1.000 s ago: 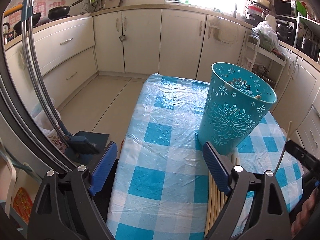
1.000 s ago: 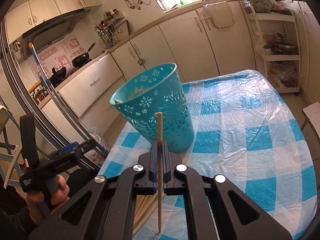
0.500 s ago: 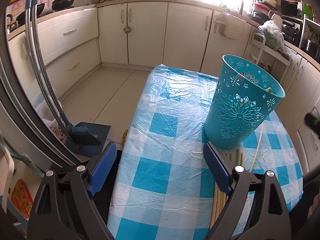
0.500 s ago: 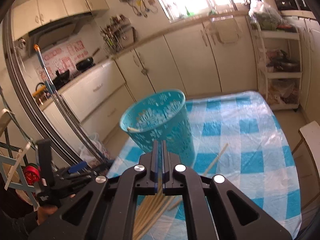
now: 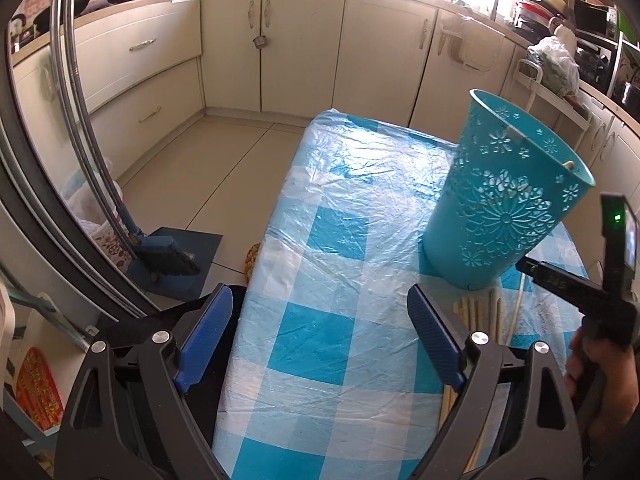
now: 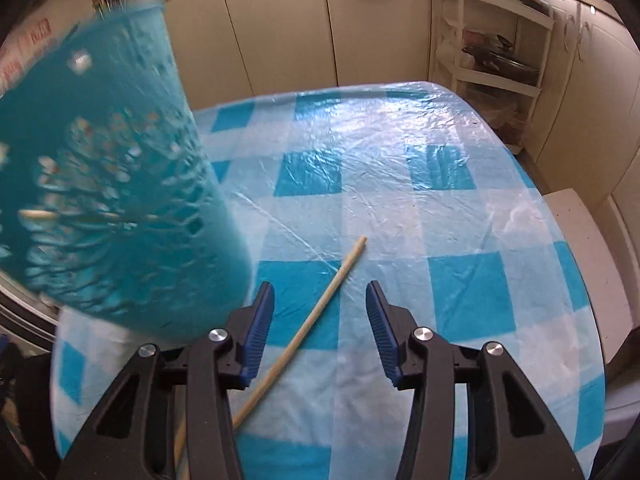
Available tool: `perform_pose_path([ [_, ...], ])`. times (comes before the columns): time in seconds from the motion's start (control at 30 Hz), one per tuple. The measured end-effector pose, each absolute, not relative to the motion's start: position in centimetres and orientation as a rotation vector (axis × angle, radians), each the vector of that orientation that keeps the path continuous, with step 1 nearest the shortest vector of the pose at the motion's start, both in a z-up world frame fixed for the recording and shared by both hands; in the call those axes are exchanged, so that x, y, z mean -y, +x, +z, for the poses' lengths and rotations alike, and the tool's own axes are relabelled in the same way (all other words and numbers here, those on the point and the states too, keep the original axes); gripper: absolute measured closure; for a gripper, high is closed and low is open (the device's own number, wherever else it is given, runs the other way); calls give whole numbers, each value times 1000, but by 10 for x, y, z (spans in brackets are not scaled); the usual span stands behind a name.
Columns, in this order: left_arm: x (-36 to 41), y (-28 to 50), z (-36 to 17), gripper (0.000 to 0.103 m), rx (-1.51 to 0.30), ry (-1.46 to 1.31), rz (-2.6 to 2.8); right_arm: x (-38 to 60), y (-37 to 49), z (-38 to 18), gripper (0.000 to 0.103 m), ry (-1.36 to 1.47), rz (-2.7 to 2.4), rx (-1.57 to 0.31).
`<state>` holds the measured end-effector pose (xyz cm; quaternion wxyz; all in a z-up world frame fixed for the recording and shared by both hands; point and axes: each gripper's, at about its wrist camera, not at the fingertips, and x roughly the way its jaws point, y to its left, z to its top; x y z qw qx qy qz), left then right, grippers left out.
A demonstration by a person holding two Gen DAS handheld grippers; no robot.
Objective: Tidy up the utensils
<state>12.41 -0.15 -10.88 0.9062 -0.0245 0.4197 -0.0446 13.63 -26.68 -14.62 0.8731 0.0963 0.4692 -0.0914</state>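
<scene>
Our right tool (image 6: 320, 332) is opening, and the chopstick (image 6: 316, 320) it pinched a second ago now lies loose on the checked desk (image 6: 460, 216) between its jaws, just beside the teal basket (image 6: 120, 200). So that stick missed the basket and needs regrasping. Our left tool (image 5: 320, 344) hangs wide and empty near the remaining chopsticks (image 5: 476, 316).

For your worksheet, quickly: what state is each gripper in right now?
Left gripper: open, holding nothing.
Right gripper: jaws opening; a chopstick lies on the table between them, not gripped.
</scene>
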Motion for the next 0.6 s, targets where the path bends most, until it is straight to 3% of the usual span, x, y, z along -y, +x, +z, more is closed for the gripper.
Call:
perform_pose_path([
  [0.07, -2, 127, -111, 18, -876, -60, -83, 265, 134, -146, 76, 143, -193, -967],
  [0.1, -4, 127, -113, 18, -879, -65, -79, 265, 132, -146, 90, 143, -160, -974],
  [0.13, -6, 128, -114, 18, -882, -70, -77, 267, 130, -145, 96, 136, -126, -982],
  [0.6, 7, 125, -116, 18, -899, -55, -100, 272, 102, -144, 98, 43, 7, -1017],
])
